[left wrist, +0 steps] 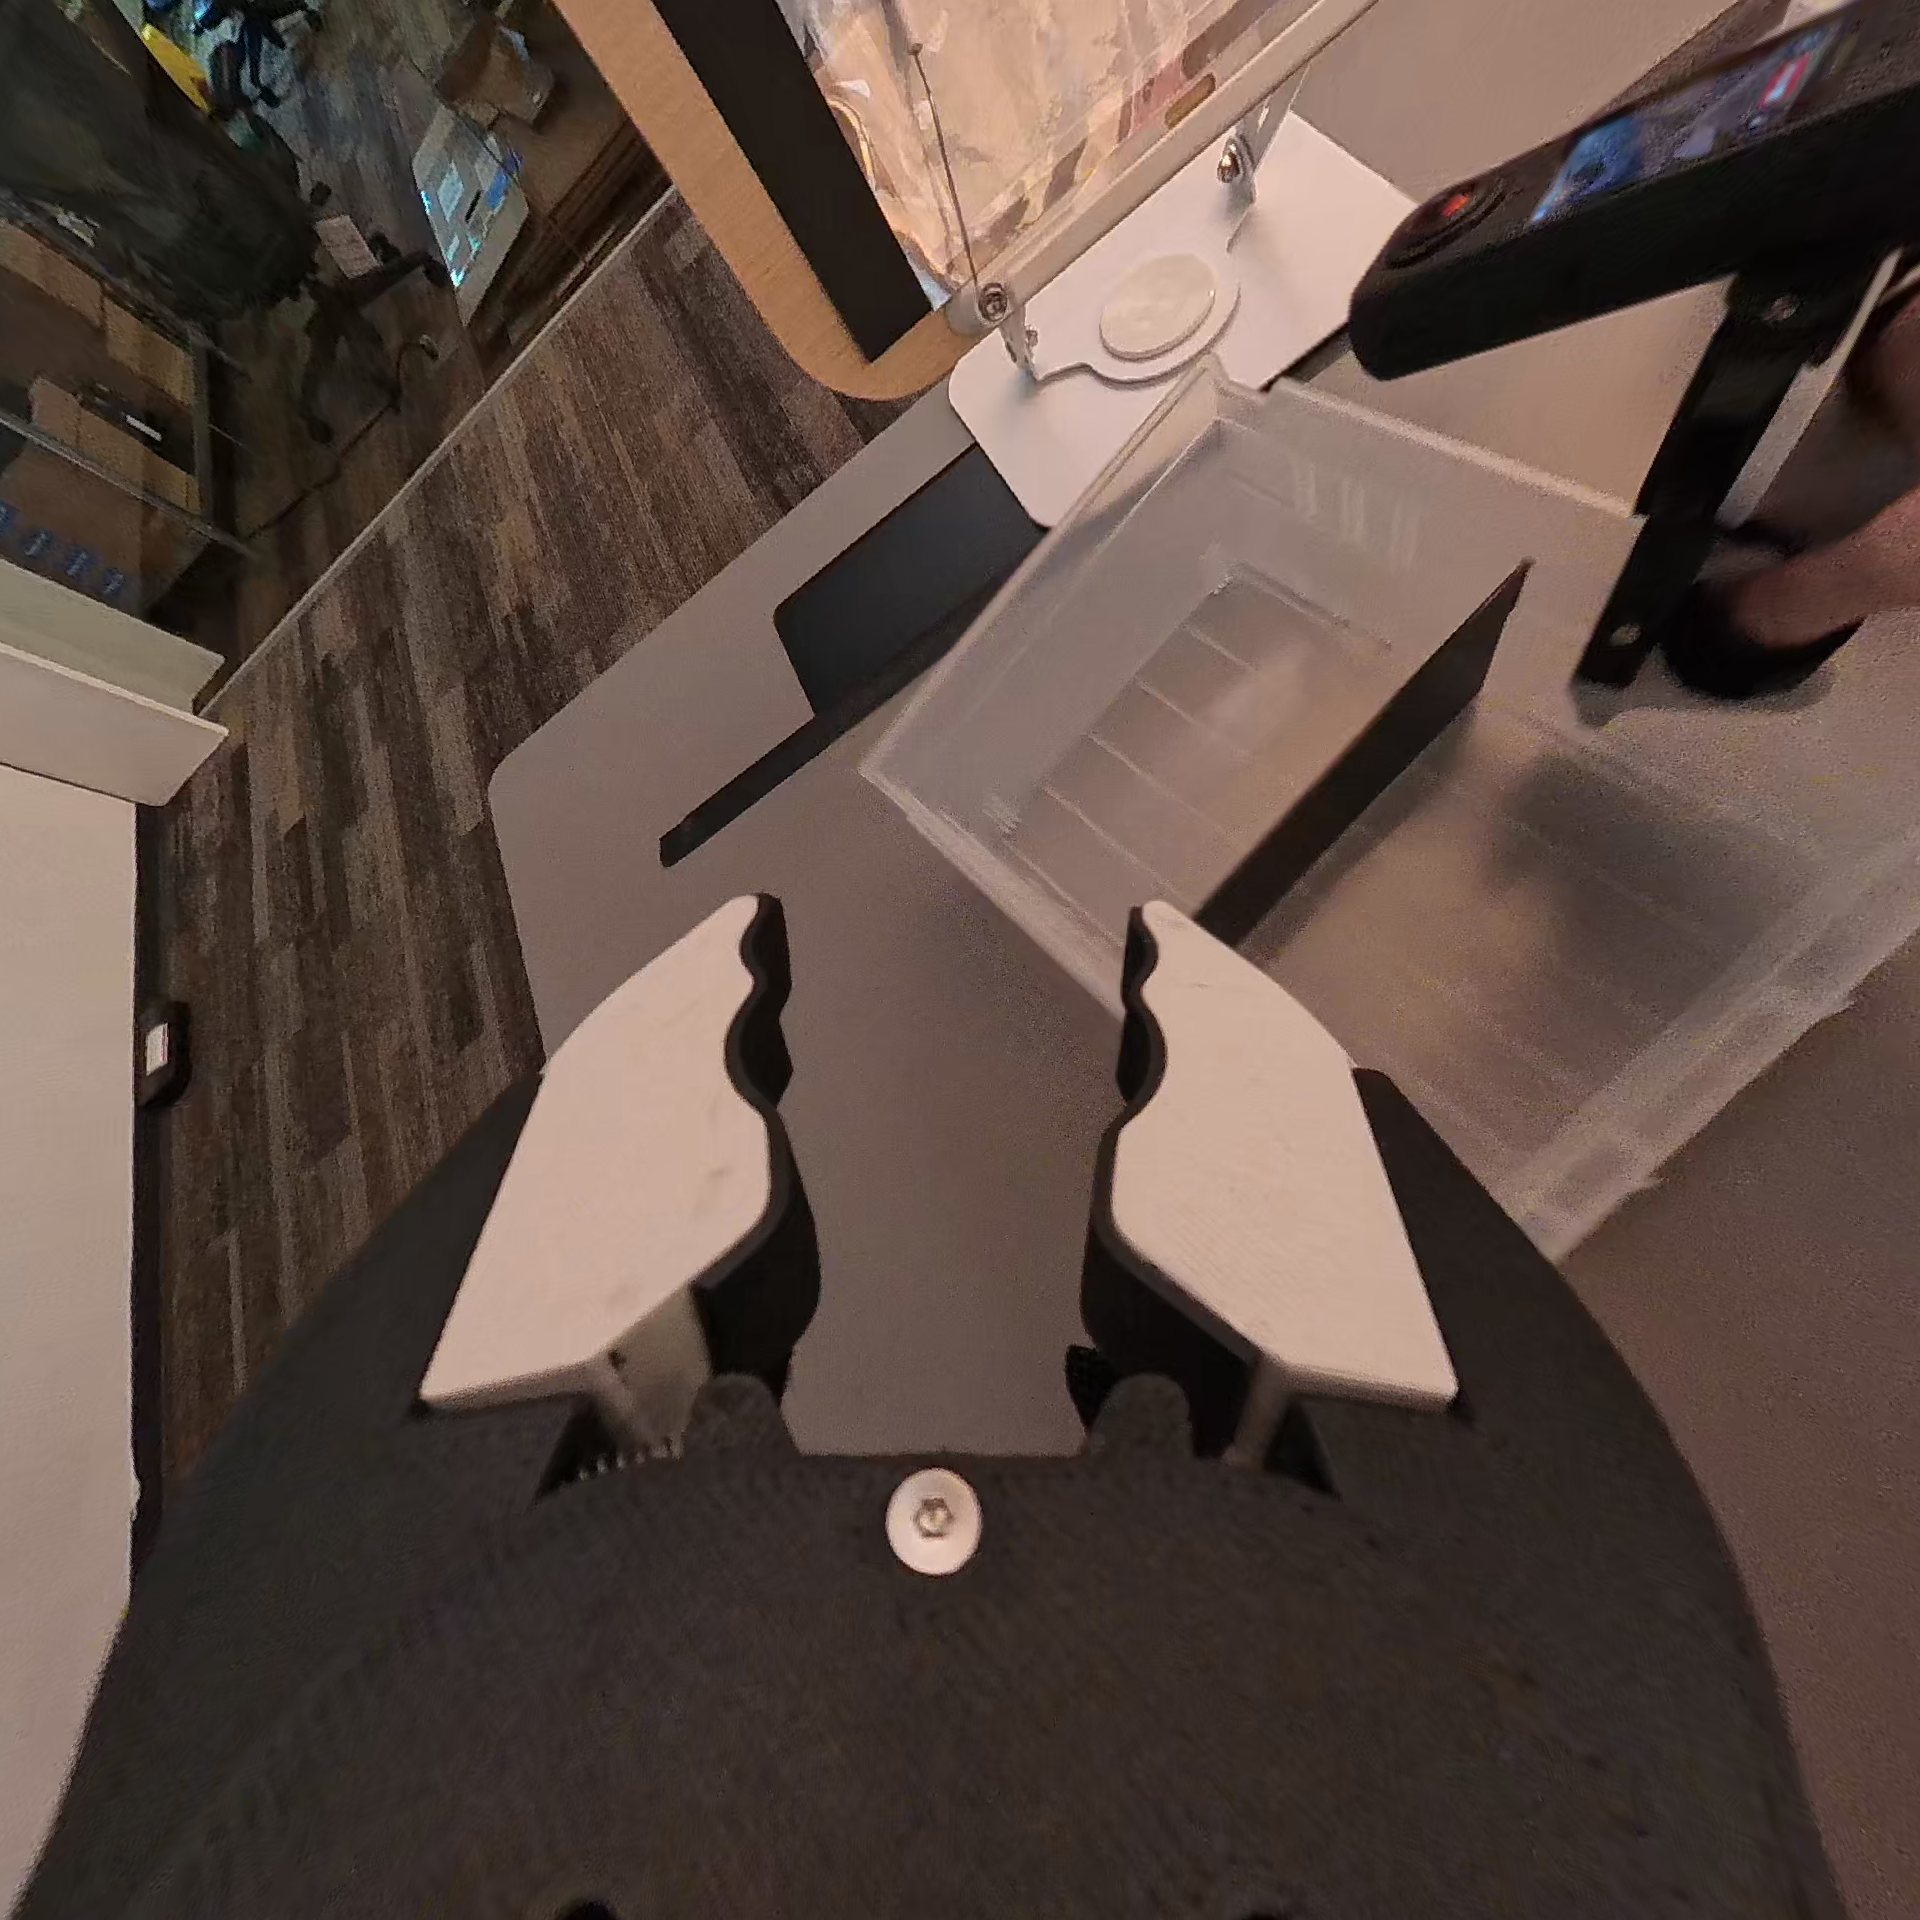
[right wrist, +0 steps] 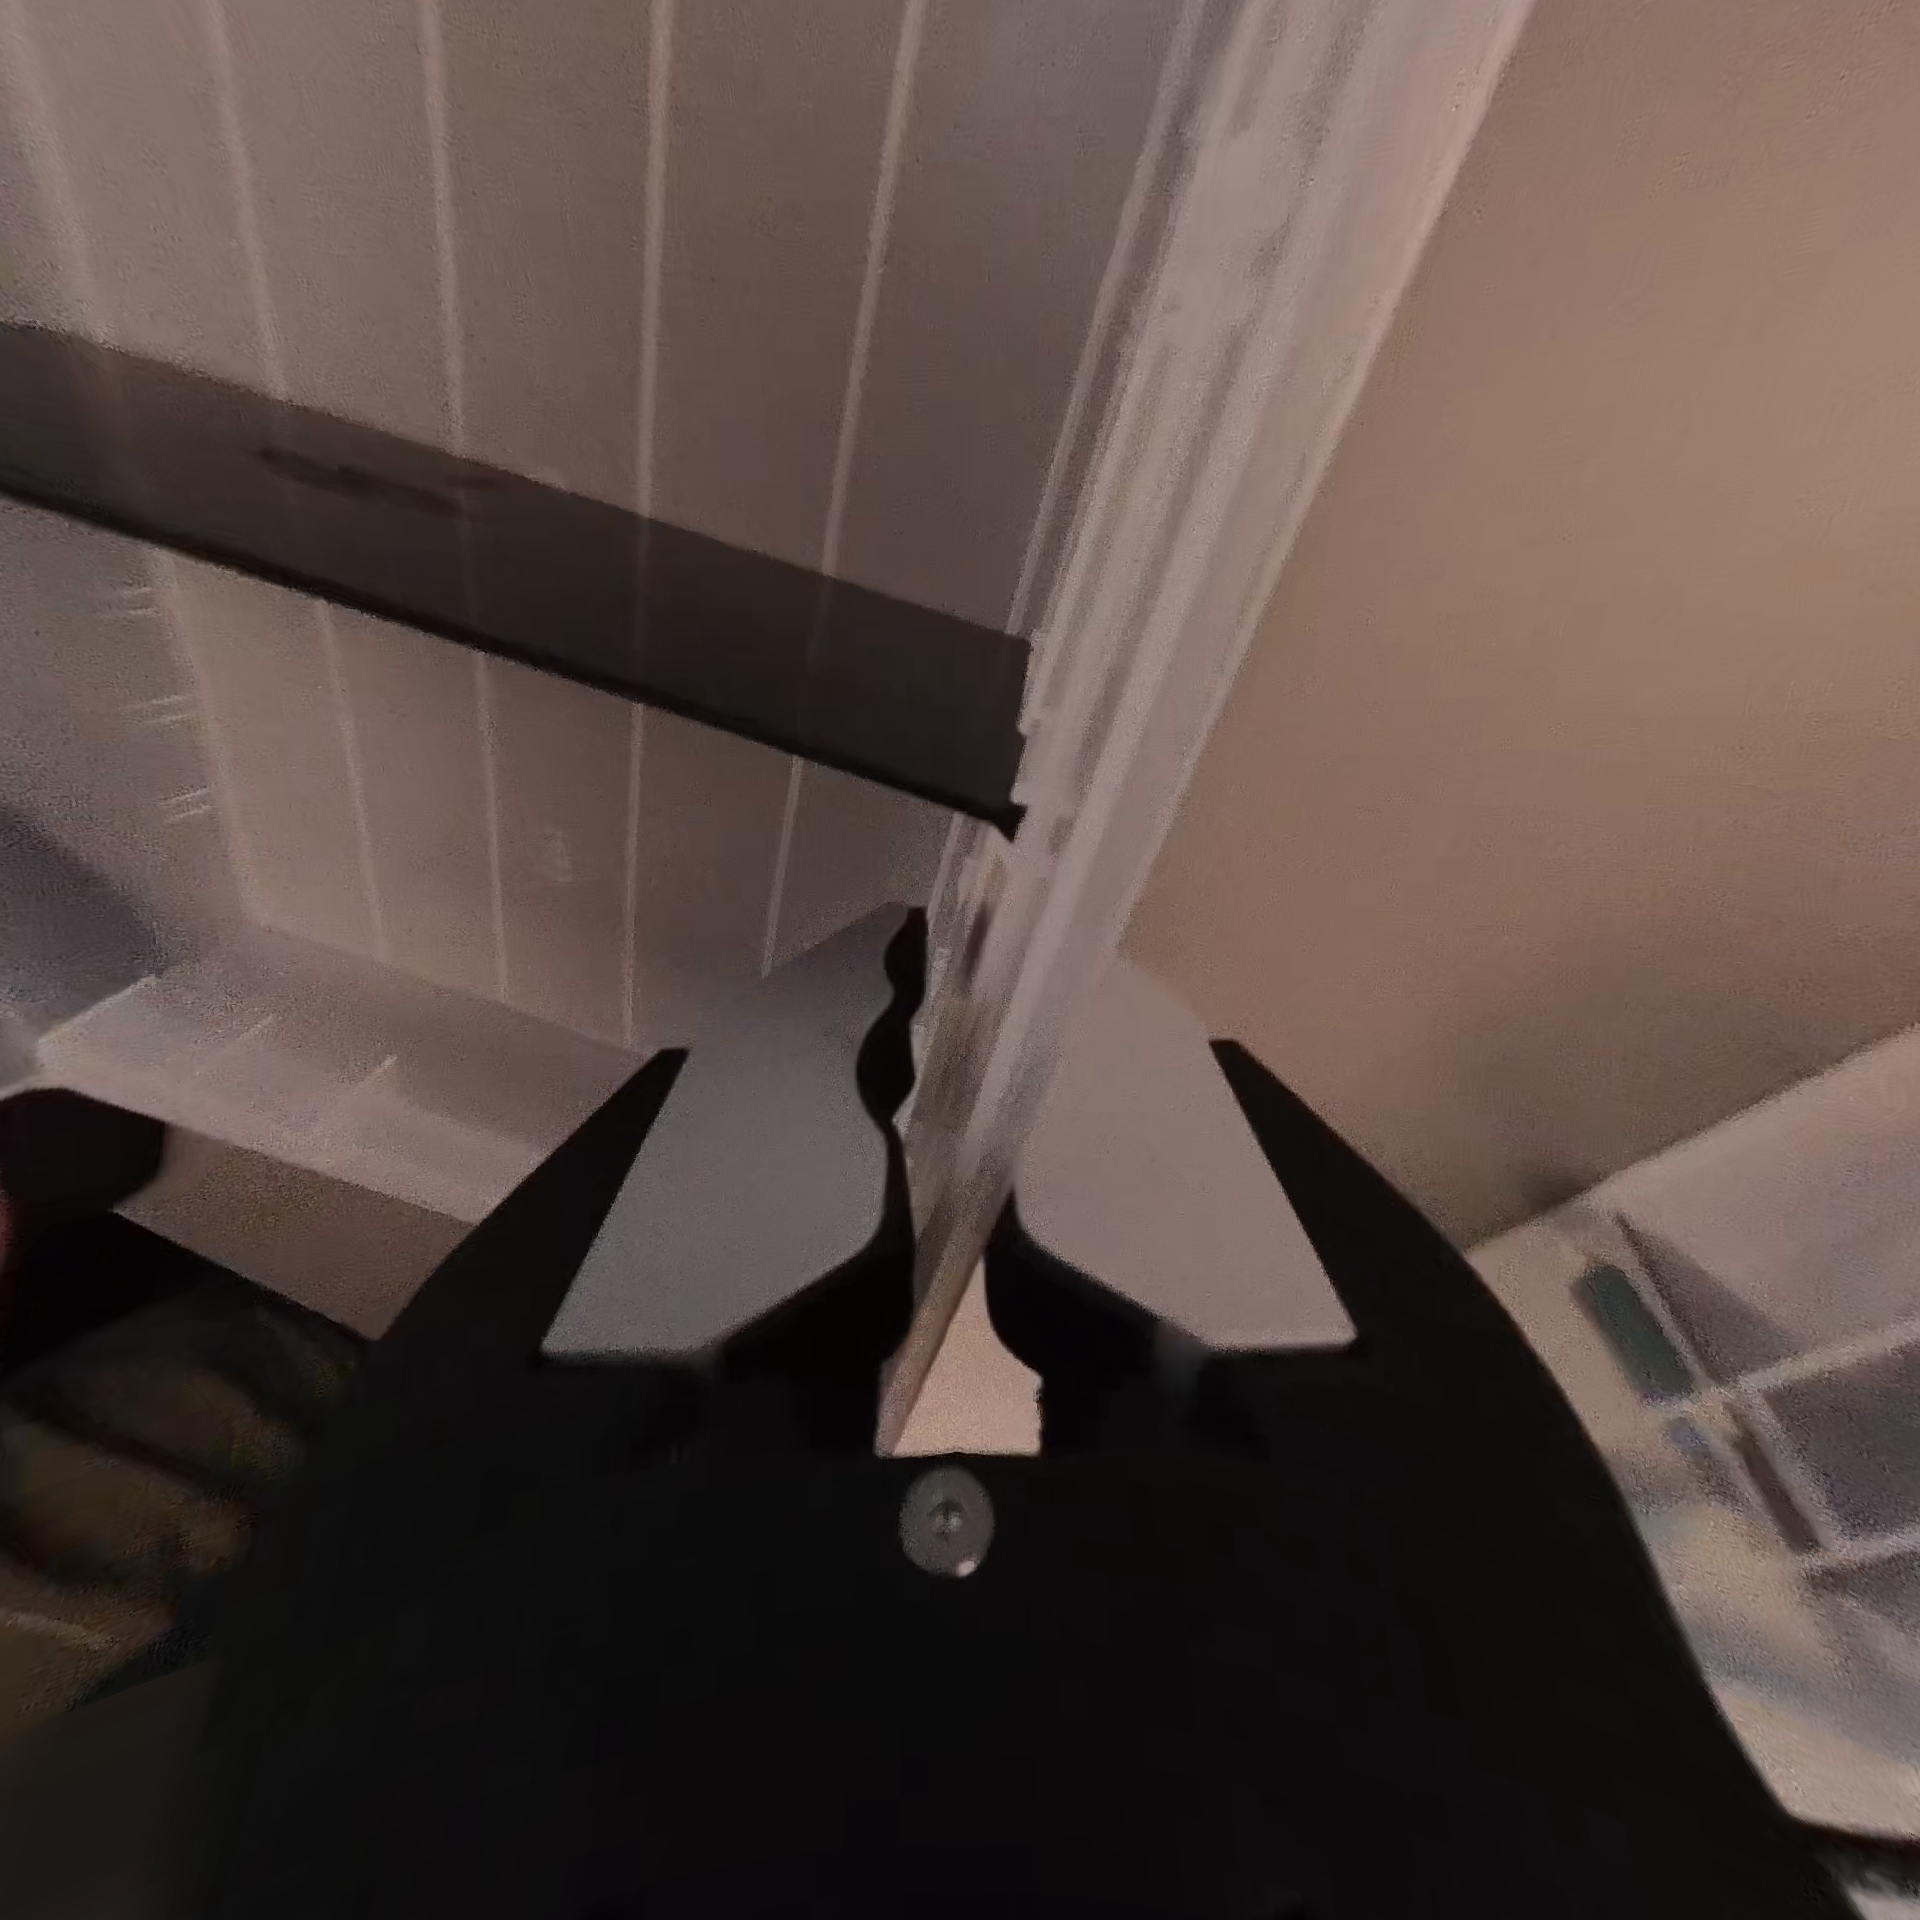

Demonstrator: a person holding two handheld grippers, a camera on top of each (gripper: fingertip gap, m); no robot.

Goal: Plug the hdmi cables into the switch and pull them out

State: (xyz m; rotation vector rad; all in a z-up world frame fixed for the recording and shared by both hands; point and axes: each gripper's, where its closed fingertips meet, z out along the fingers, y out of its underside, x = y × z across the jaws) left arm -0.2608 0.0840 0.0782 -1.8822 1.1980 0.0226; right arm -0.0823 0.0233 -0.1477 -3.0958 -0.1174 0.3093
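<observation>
The left gripper (left wrist: 956,987) hovers low in the frame over the pale grey bench (left wrist: 665,831), its white fingers (left wrist: 634,1132) spread wide with nothing between them. Up and to the right sits a clear, lidless plastic bin (left wrist: 1226,727) with a flat black strip (left wrist: 1382,727) lying across its rim.

In the right wrist view, the right gripper (right wrist: 961,1101) is pinched tight on the bin's translucent wall (right wrist: 1132,582), one finger inside, one outside. At lower right is another clear container (right wrist: 1766,1455), blurred.

No HDMI cables and no switch show anywhere in either view, so plugging has not started; my read is that this is still set-up, moving the bin. Next, the right needs to settle and release the bin, then both must find cable and switch.
</observation>
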